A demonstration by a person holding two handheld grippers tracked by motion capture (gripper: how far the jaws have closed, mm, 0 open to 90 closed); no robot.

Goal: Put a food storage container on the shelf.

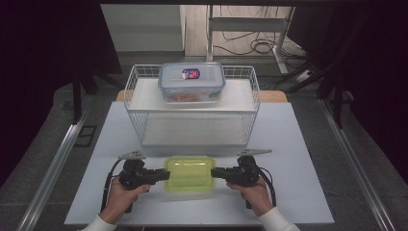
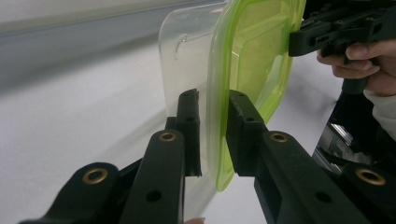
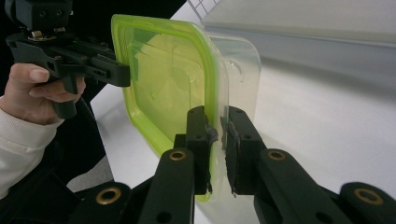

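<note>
A clear plastic container with a lime-green lid (image 1: 189,174) sits low over the near part of the white table, held between both grippers. My left gripper (image 1: 166,174) is shut on its left edge; in the left gripper view (image 2: 212,95) the black jaws clamp the green rim and the clear wall. My right gripper (image 1: 213,172) is shut on the right edge, and in the right gripper view (image 3: 215,112) the pads pinch the same rim. I cannot tell whether the container's base touches the table.
A white wire basket (image 1: 130,94) with two shelves stands behind the container. A clear box with a blue-rimmed lid (image 1: 191,79) rests on its upper shelf. The white table (image 1: 298,183) ends just in front of the hands.
</note>
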